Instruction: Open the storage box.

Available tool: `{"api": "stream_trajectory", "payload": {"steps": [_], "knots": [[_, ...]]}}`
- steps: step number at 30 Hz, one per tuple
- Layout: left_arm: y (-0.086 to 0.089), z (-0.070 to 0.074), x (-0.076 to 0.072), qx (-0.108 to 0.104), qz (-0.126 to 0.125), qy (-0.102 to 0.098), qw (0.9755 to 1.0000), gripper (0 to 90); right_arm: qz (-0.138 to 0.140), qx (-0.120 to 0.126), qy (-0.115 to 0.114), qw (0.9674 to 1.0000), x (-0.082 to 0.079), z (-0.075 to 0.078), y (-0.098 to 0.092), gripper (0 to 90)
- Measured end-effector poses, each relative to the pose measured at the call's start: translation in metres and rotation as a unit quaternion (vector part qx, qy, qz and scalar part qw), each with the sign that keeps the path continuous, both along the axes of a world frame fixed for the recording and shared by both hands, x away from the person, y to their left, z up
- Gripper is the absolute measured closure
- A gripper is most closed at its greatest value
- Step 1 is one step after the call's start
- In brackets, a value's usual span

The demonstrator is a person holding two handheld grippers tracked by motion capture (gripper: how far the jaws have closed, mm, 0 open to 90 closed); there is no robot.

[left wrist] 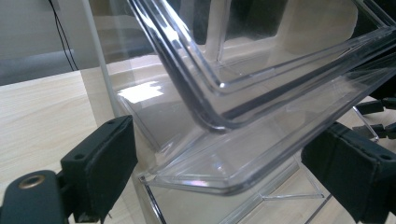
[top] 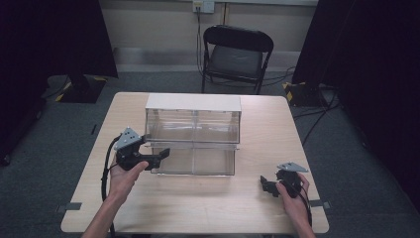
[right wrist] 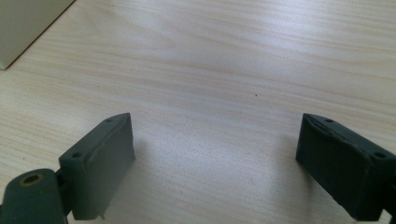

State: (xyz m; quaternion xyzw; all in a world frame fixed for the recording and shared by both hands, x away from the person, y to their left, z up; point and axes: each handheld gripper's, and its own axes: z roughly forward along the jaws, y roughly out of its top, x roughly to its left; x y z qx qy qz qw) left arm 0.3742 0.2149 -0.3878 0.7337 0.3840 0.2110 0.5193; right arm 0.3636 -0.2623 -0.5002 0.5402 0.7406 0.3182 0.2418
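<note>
Looking down from the high view, we see a clear plastic drawer box (top: 193, 130) with a white top in the middle of the wooden table (top: 257, 203). Its lower drawer (top: 193, 159) is pulled out toward us. Our left gripper (top: 159, 157) is at the drawer's left front corner. Our right gripper (top: 267, 186) rests low near the table's right front, well apart from the box. A black folding chair (top: 236, 54) stands behind the table.

In the left gripper view, the jaws stand wide apart, one on each side of the drawer's clear rim (left wrist: 219, 126). They are not squeezing it yet. The rim sits between them, but we cannot tell if a pad (left wrist: 100, 163) touches it. The plastic looks smooth and shiny, so we think it could slip out if we pinch only the thin edge. If we pull to one side, the drawer might jam, or the whole light box might slide on the table. Nothing is holding the box down.

In the right gripper view, the jaws are spread open with nothing between them, just bare table. A pale corner (right wrist: 28, 28) of something shows at the top left. This hand is too far away to steady the box if it moves.
</note>
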Motion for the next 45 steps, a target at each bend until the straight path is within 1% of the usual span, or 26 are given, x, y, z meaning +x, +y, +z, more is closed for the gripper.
{"api": "stream_trajectory", "payload": {"steps": [16, 20, 31, 39, 45], "knots": [[0.0000, 0.0003, 0.0003, 0.001, -0.001, 0.000, 1.0000, 10.0, 0.000, 0.000, 0.000, 1.0000, 0.0000, 0.0000, 0.0000, 10.6], [-0.0004, 0.0002, 0.0004, -0.003, -0.001, 0.003, 1.0000, 9.3, 0.000, 0.000, 0.000, 1.0000, 0.0000, 0.0000, 0.0000, 10.6], [-0.0001, 0.0003, 0.0004, 0.000, -0.002, 0.000, 1.0000, 9.1, 0.000, 0.000, 0.000, 1.0000, 0.0000, 0.0000, 0.0000, 10.6], [0.0008, 0.0011, 0.0000, -0.010, -0.007, 0.001, 0.9999, 7.8, 0.000, 0.000, 0.000, 1.0000, 0.0000, 0.0000, 0.0000, 10.6], [0.0013, 0.0012, 0.0001, -0.010, -0.008, 0.000, 0.9999, 7.8, 0.000, 0.000, 0.000, 1.0000, 0.0000, 0.0000, 0.0000, 10.6]]}}
